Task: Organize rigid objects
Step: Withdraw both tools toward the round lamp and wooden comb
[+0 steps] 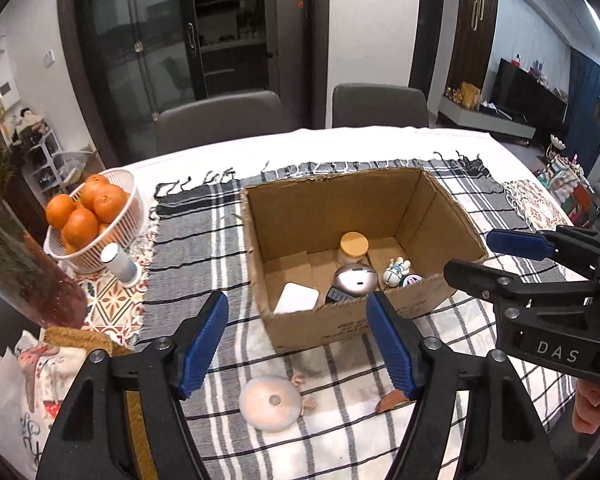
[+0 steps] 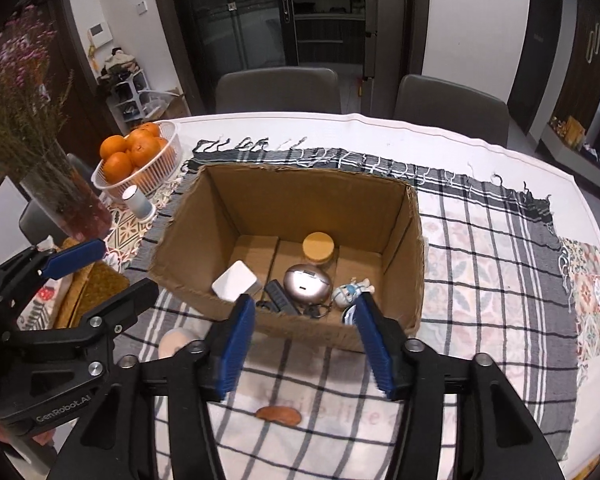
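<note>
An open cardboard box (image 1: 320, 208) (image 2: 300, 196) stands on the checked cloth. Inside lie a white block (image 2: 235, 281), a jar with a wooden lid (image 2: 319, 247), a metallic egg-shaped object (image 2: 307, 284), a small white-blue figurine (image 2: 350, 291) and a black item (image 2: 279, 300). A round pale object (image 1: 271, 402) lies on the cloth in front of the box, below my open, empty left gripper (image 1: 296, 340). A small brown oval piece (image 2: 279, 415) lies under my open, empty right gripper (image 2: 304, 342). The right gripper also shows in the left wrist view (image 1: 484, 258), the left one in the right wrist view (image 2: 108, 268).
A white basket of oranges (image 1: 88, 216) and a small white-blue cylinder (image 1: 120, 264) stand at the left. A glass vase with dried flowers (image 1: 28, 276) is at the near left. Two grey chairs (image 1: 220, 120) stand behind the table.
</note>
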A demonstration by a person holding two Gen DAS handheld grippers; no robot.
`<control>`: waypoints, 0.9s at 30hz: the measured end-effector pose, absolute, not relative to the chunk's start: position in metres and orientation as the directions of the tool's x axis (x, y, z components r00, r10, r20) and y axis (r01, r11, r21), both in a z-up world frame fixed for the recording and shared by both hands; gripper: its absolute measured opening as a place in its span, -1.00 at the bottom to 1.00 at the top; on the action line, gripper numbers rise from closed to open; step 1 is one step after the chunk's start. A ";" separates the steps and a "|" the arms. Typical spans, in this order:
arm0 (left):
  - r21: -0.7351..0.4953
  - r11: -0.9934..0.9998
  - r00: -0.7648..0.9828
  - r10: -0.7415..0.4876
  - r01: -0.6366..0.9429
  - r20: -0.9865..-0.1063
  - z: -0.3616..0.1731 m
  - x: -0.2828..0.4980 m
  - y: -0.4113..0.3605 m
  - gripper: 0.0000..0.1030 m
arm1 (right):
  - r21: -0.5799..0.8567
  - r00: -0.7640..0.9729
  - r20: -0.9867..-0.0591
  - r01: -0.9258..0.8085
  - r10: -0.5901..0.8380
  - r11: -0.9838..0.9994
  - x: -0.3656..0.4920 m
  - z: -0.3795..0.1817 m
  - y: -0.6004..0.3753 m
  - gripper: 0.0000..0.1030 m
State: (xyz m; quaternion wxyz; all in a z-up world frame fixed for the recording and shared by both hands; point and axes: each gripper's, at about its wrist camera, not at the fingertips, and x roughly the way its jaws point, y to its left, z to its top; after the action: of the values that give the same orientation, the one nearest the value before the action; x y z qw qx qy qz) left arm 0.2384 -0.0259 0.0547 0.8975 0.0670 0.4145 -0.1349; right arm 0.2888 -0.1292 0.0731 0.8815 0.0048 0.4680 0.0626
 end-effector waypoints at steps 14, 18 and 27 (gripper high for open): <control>-0.015 0.962 0.665 -0.201 0.274 -0.719 0.045 0.193 0.013 0.59 | 0.084 0.629 -0.771 -0.059 0.102 0.995 0.240 0.066 -0.101 0.30; 0.021 0.964 0.699 -0.177 0.265 -0.693 0.041 0.178 0.019 0.66 | 0.096 0.642 -0.760 -0.035 0.096 0.995 0.226 0.059 -0.097 0.30; 0.078 0.962 0.754 -0.152 0.260 -0.639 0.024 0.144 0.027 0.69 | 0.121 0.694 -0.715 -0.003 0.089 0.993 0.190 0.035 -0.088 0.30</control>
State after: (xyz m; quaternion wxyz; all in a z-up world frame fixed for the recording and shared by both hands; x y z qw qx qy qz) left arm 0.1438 0.0269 0.0244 0.9329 0.0812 0.3330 -0.1106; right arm 0.1902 -0.0883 0.0353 0.9186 0.0553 0.3906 0.0249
